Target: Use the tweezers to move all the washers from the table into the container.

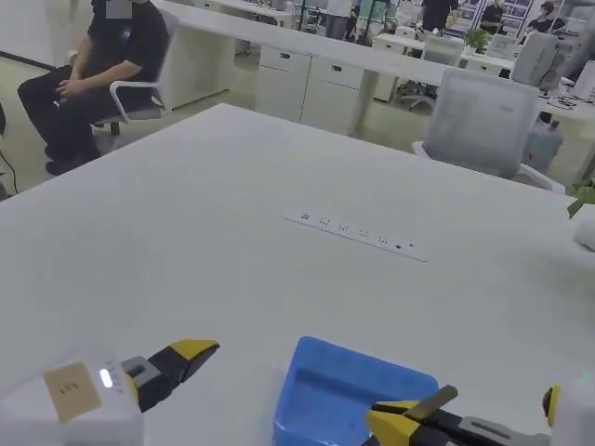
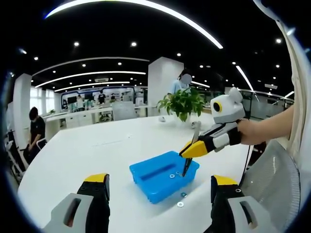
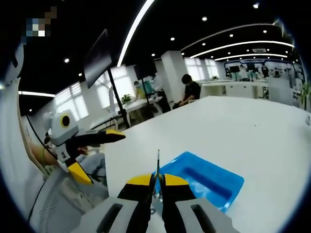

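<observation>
A blue container point(image 1: 321, 386) sits near the table's front edge; it also shows as the container point(image 2: 155, 187) and the container point(image 3: 214, 182). My right gripper point(image 1: 400, 416) point(image 3: 155, 182) is shut on thin metal tweezers point(image 3: 158, 167). The tweezers point(image 2: 187, 165) point down into the container's right end. One washer point(image 2: 171, 175) lies inside the container. Two washers point(image 2: 183, 194) point(image 2: 180, 204) lie on the table just in front of it. My left gripper point(image 1: 191, 353) point(image 2: 160, 182) stands open to the container's left, holding nothing.
A flush power strip point(image 1: 353, 232) lies across the table's middle. A person sits on a chair point(image 1: 130, 98) beyond the far left corner. An office chair point(image 1: 479, 121) stands behind the far edge. A potted plant point(image 2: 182, 104) stands on the table's far end.
</observation>
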`<state>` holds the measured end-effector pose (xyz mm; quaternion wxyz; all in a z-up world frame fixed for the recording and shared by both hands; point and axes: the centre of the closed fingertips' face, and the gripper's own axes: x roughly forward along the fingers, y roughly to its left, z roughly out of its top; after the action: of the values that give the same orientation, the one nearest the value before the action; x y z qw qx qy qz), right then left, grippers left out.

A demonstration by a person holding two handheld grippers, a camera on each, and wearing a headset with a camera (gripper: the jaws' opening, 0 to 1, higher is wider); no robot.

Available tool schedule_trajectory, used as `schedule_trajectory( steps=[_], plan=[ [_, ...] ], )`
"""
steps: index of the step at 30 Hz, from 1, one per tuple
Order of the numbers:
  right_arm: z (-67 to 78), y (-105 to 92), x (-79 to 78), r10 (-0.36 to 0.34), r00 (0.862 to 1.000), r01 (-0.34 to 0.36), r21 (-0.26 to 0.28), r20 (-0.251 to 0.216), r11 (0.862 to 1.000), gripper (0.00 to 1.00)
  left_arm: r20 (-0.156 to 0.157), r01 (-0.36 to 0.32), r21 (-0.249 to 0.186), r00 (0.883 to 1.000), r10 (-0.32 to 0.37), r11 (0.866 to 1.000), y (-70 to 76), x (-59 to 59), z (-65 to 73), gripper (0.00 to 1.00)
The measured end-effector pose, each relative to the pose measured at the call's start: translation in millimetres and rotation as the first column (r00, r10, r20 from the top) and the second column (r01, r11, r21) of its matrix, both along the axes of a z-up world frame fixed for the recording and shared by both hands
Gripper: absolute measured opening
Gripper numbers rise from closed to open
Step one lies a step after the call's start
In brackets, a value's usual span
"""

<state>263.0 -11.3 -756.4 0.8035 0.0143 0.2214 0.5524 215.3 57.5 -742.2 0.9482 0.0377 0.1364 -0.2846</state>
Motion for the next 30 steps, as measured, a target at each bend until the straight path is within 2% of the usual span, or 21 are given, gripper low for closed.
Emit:
schedule_trajectory(
  steps=[6, 13, 26, 30],
  plan=[
    [5.3, 0.6, 11.7, -0.024, 1.000, 0.024, 0.016, 0.003, 1.000, 0.03, 0.000, 0.002, 0.002, 1.000, -0.002, 1.000, -0.3, 0.2, 0.1, 0.87],
    [4.4, 3.5, 23.6, -0.043, 0.999, 0.043, 0.014, 0.000, 0.999, 0.03, 0.001, 0.000, -0.002, 1.000, 0.000, 1.000, 0.1, 0.5, 0.9, 0.87],
    [-16.2, 4.2, 40.7, -0.055, 0.998, 0.054, -0.044, -0.020, 0.998, 0.03, 0.002, -0.002, -0.003, 1.000, 0.002, 1.000, 0.4, 0.8, 0.8, 0.87],
    [-24.2, 3.9, 44.6, -0.061, 0.997, 0.059, -0.046, -0.042, 0.997, 0.03, 0.003, -0.004, -0.003, 1.000, 0.004, 1.000, 0.5, 0.8, 0.9, 0.87]
  ],
)
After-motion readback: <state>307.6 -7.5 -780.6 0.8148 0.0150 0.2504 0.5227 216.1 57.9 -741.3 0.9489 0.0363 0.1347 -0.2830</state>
